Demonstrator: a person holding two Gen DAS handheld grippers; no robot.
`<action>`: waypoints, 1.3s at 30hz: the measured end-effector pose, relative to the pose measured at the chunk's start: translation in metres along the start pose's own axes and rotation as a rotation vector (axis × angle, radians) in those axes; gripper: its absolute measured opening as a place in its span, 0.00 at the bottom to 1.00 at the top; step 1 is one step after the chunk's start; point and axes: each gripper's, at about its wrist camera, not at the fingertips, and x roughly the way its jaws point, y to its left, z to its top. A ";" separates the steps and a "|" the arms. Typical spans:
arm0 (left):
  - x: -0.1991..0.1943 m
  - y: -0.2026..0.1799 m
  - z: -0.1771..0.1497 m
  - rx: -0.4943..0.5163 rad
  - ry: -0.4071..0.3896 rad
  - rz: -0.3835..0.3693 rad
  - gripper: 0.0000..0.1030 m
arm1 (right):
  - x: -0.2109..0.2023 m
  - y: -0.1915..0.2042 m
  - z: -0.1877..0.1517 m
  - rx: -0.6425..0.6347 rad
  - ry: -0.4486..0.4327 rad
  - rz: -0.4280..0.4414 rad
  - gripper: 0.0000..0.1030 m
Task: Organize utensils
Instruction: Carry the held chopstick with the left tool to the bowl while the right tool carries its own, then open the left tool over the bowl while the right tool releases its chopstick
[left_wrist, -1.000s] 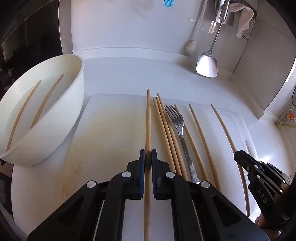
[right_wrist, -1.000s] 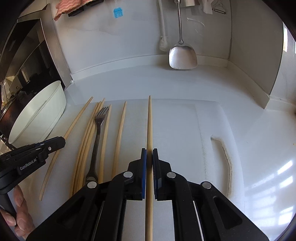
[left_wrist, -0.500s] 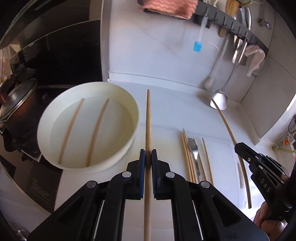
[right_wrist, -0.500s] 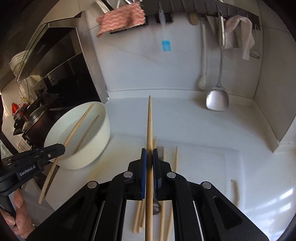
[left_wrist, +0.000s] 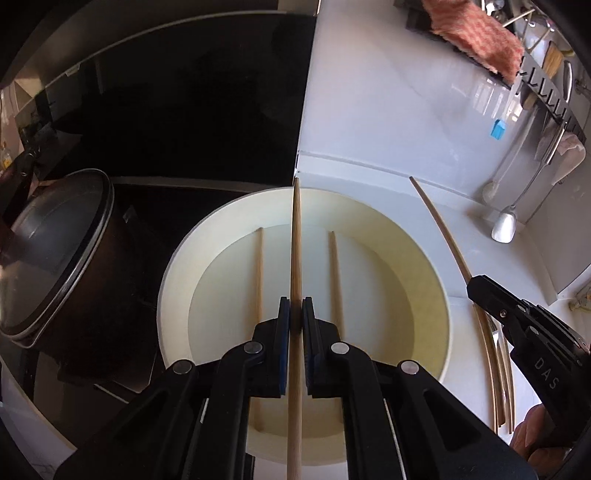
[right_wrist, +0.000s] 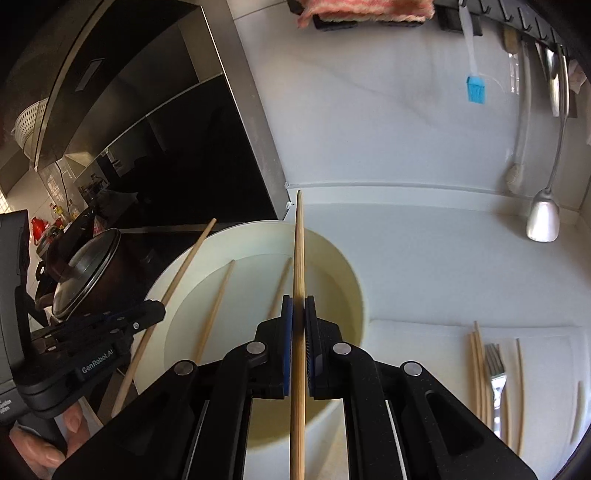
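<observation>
A white bowl (left_wrist: 436, 295) at the worktop's (right_wrist: 424, 258) stove end collects chopsticks; 2 lie in it. Above it, the left tongs (left_wrist: 294, 314) and right tongs (right_wrist: 298, 314) each clamp 1 chopstick (left_wrist: 296, 236) lengthwise, apparently ready to drop. More chopsticks and a fork (right_wrist: 495, 373) wait on the board (right_wrist: 546, 369). Printed on the tongs: "GenRobot.AI" and "DAS".
</observation>
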 end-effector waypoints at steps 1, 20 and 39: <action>0.006 0.005 0.002 0.005 0.009 -0.002 0.07 | 0.010 0.006 0.001 0.009 0.012 0.002 0.06; 0.087 0.024 -0.004 -0.010 0.181 -0.026 0.07 | 0.112 0.004 -0.007 0.111 0.293 -0.023 0.06; 0.084 0.021 0.001 0.030 0.196 0.019 0.44 | 0.109 0.005 -0.007 0.071 0.303 -0.062 0.18</action>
